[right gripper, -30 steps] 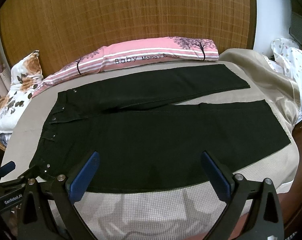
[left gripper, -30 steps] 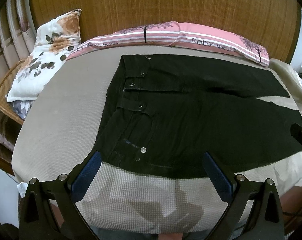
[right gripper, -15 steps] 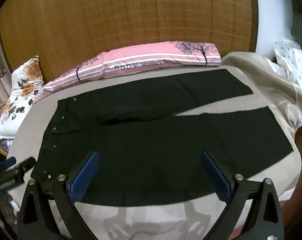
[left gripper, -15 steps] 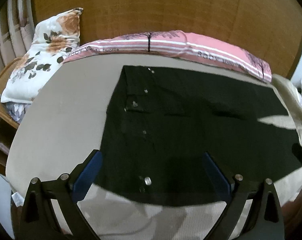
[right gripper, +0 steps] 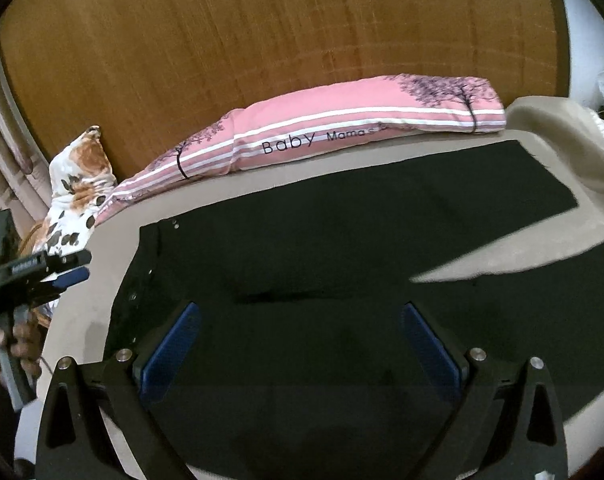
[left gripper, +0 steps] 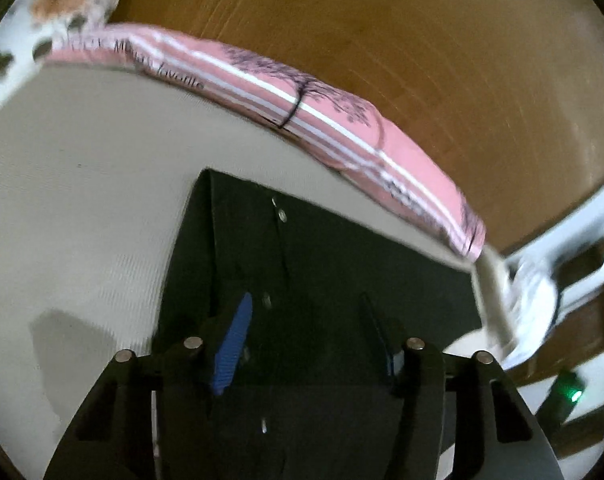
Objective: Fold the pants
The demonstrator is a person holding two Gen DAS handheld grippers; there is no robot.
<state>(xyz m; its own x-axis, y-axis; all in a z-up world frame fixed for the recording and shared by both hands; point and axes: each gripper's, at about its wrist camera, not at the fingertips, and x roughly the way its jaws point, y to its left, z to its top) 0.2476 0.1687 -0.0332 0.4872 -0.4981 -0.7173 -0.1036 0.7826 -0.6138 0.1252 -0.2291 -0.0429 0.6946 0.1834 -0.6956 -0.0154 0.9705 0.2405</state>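
Note:
Black pants (right gripper: 342, 232) lie flat on the beige bed (right gripper: 102, 248), waistband to the left and both legs stretching right. In the left wrist view my left gripper (left gripper: 306, 308) hovers over the waistband end of the pants (left gripper: 342, 264), near the metal buttons. Its jaws are closing, and no fabric is seen pinched between the blue pads (left gripper: 232, 344). The picture is tilted and blurred. From the right wrist view the left gripper (right gripper: 76, 270) shows at the bed's left edge, held by a hand. My right gripper (right gripper: 298, 344) stands open above the middle of the pants, nothing between its fingers.
A pink striped bolster (right gripper: 362, 128) lies along the woven headboard (right gripper: 222, 40). A floral pillow (right gripper: 78, 184) sits at the back left corner. A crumpled beige blanket (right gripper: 562, 140) covers the bed's right end beside the leg hems.
The left gripper has swung in over the waistband with its view rolled, and its jaws have narrowed. The right gripper has moved forward over the pants.

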